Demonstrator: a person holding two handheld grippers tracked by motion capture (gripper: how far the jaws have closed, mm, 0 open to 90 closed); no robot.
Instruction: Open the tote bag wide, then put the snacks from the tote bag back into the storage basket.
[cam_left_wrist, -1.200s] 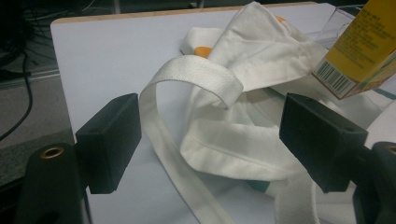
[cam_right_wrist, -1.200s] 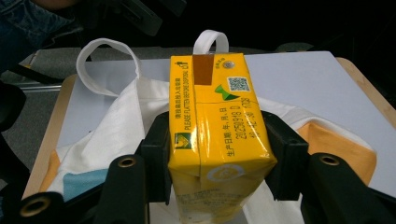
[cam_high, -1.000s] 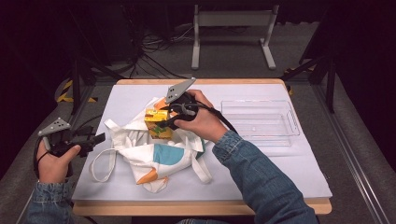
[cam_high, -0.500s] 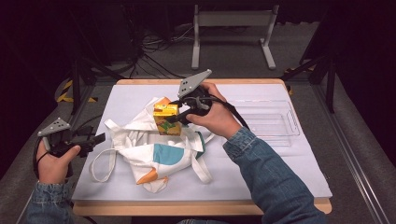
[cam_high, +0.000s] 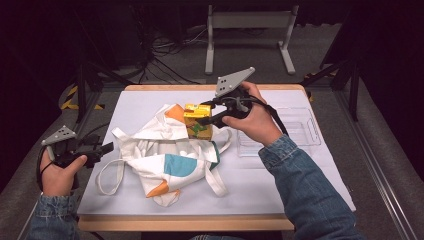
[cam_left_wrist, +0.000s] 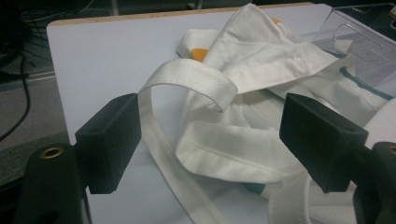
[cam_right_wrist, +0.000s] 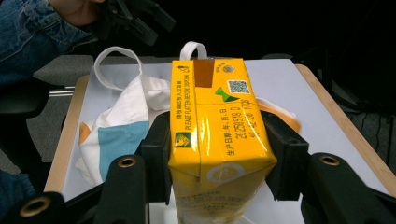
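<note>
The white table (cam_high: 125, 107) carries a crumpled white tote bag (cam_high: 170, 160), and just beside it on the right a clear plastic tray (cam_high: 300, 130). Since a second ago the right gripper (cam_high: 207, 116) has lifted the yellow carton (cam_high: 197, 120) up from the bag and carried it toward the tray; its jaws clamp the carton's sides. The left gripper (cam_high: 102, 148) hasn't moved from the table's left edge, jaws wide apart, a bag strap (cam_left_wrist: 187, 81) looping between them.
</note>
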